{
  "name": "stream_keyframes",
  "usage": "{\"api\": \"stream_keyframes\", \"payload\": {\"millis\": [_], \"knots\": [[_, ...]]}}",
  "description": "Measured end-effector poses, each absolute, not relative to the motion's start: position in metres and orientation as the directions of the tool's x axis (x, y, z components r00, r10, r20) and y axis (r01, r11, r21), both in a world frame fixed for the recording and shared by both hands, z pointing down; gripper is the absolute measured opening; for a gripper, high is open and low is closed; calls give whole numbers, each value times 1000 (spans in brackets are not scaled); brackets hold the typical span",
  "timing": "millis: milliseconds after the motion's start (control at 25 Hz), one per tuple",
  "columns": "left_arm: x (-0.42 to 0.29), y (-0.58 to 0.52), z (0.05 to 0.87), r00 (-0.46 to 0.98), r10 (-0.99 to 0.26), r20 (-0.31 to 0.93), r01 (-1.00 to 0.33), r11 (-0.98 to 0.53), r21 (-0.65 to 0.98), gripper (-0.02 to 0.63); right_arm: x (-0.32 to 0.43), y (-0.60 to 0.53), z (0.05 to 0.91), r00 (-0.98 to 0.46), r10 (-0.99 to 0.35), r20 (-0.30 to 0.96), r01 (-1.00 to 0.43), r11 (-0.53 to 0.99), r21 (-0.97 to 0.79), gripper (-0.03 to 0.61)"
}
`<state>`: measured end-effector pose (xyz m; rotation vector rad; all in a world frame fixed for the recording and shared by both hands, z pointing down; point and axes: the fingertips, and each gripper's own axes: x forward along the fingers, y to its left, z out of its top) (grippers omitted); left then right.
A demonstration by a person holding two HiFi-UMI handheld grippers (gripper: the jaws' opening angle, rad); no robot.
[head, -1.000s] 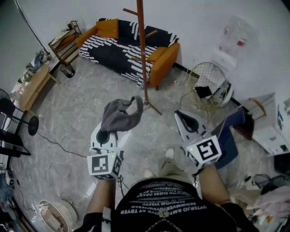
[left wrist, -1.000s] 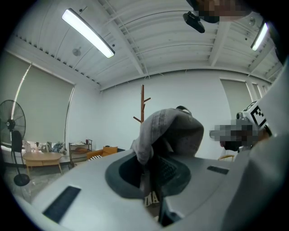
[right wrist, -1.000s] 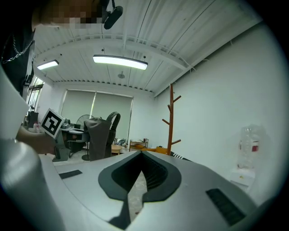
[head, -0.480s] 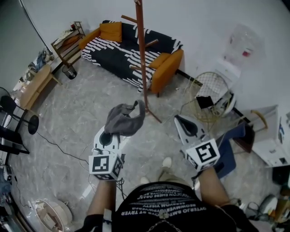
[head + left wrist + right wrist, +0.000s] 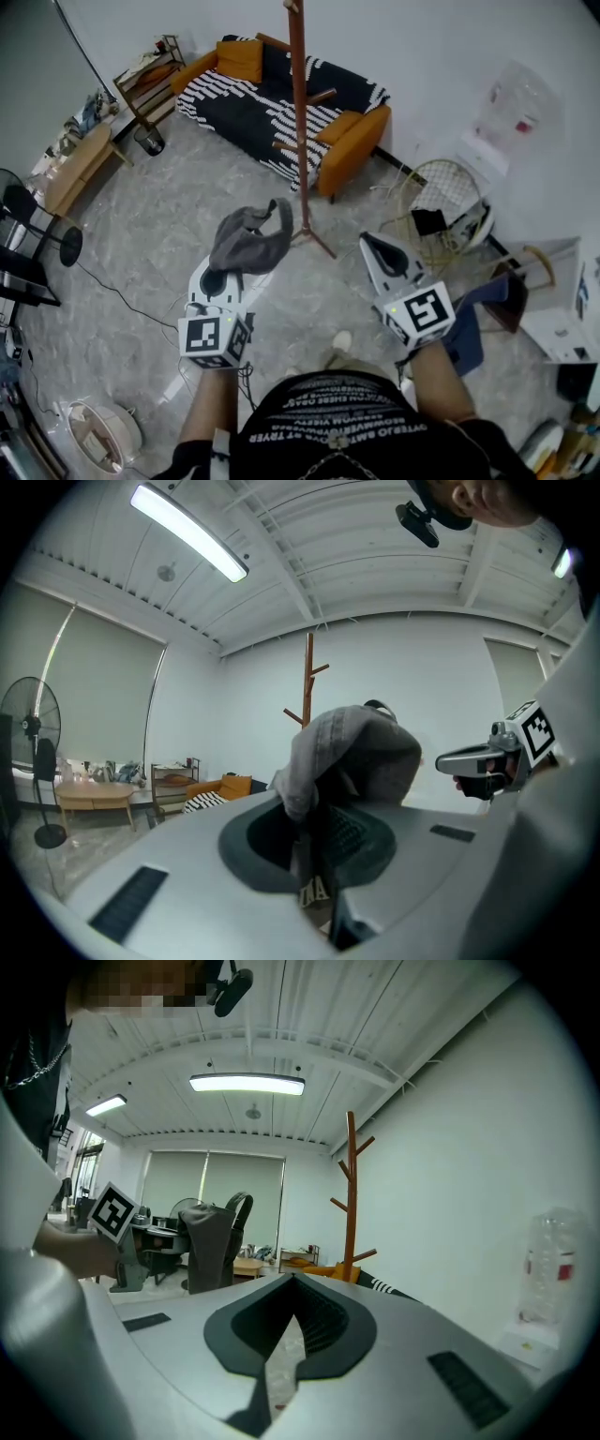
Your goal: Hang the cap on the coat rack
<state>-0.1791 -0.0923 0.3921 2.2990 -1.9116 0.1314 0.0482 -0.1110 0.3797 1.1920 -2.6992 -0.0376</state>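
Note:
A limp grey cap (image 5: 248, 239) hangs up out of my left gripper (image 5: 225, 272), which is shut on its lower edge; the left gripper view shows the cap (image 5: 361, 752) bunched between the jaws of the left gripper (image 5: 314, 832). The brown wooden coat rack (image 5: 300, 122) stands ahead on the floor, just right of the cap, and its pole and pegs show as the coat rack (image 5: 308, 682) beyond the cap. My right gripper (image 5: 372, 246) is held level beside it, shut on nothing, as the right gripper (image 5: 291, 1321) with the coat rack (image 5: 351, 1194) ahead.
A black-and-white striped sofa (image 5: 253, 103) with orange cushions stands behind the rack. A wire basket (image 5: 441, 211) and a water dispenser (image 5: 511, 103) are at the right. A fan (image 5: 42, 230), a low table (image 5: 80, 169) and a floor cable (image 5: 122, 295) lie at the left.
The cap stays held in the left gripper. Both grippers keep about the same place in view, while the rack's base and the sofa have slid slightly lower and rightward.

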Motion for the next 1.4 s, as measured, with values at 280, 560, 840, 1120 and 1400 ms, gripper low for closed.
{"api": "stream_keyframes", "payload": {"millis": [280, 560, 840, 1120, 1400], "knots": [[-168, -111, 389, 150, -973, 176, -987, -139, 75, 20, 62, -136, 375, -681, -715, 157, -711, 697, 94, 4], [-150, -120, 389, 124, -977, 176, -991, -114, 69, 20, 87, -154, 371, -704, -694, 149, -689, 719, 94, 3], [-123, -128, 381, 47, -982, 181, -998, -39, 49, 20, 120, -174, 370, -733, -672, 111, -663, 741, 110, 3], [-114, -123, 395, 34, -978, 206, -999, -25, 42, 20, 132, -179, 379, -740, -662, 117, -654, 750, 99, 3], [-101, -128, 392, 35, -978, 208, -999, -30, 24, 20, 137, -183, 384, -746, -657, 112, -651, 754, 87, 3]]}}
